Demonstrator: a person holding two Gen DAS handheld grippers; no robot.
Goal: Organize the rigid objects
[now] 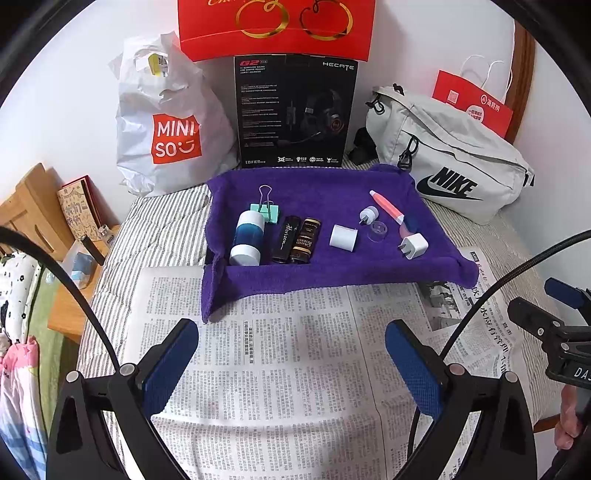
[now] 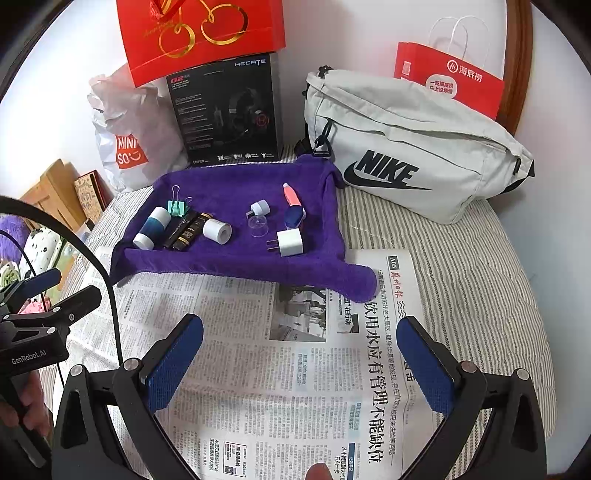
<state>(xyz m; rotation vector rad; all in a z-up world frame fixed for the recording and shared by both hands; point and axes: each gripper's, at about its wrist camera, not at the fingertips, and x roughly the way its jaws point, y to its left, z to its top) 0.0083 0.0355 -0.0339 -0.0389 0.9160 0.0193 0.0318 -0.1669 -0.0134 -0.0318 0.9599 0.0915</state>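
Note:
A purple towel (image 1: 325, 269) (image 2: 229, 264) lines a shallow tray at the back of the newspaper. On it lie a blue-and-white cylinder (image 1: 246, 238) (image 2: 152, 228), a green binder clip (image 1: 266, 210) (image 2: 176, 206), two dark tubes (image 1: 295, 240) (image 2: 186, 230), a white tape roll (image 1: 343, 237) (image 2: 217, 230), a small white plug (image 1: 368, 214) (image 2: 259, 208), a clear cap (image 1: 377, 231) (image 2: 258, 225), a pink-and-blue tube (image 1: 393, 212) (image 2: 293, 208) and a white charger (image 1: 414, 246) (image 2: 289, 242). My left gripper (image 1: 291, 328) and right gripper (image 2: 300, 325) hover open over the newspaper, both empty.
Behind the tray stand a Miniso bag (image 1: 166, 122), a black headset box (image 1: 293, 110), a red gift bag (image 1: 275, 27), a grey Nike bag (image 1: 450, 158) and a red paper bag (image 2: 448, 79). Newspaper (image 1: 280, 369) covers the striped bedding. A wooden shelf (image 1: 33, 206) stands left.

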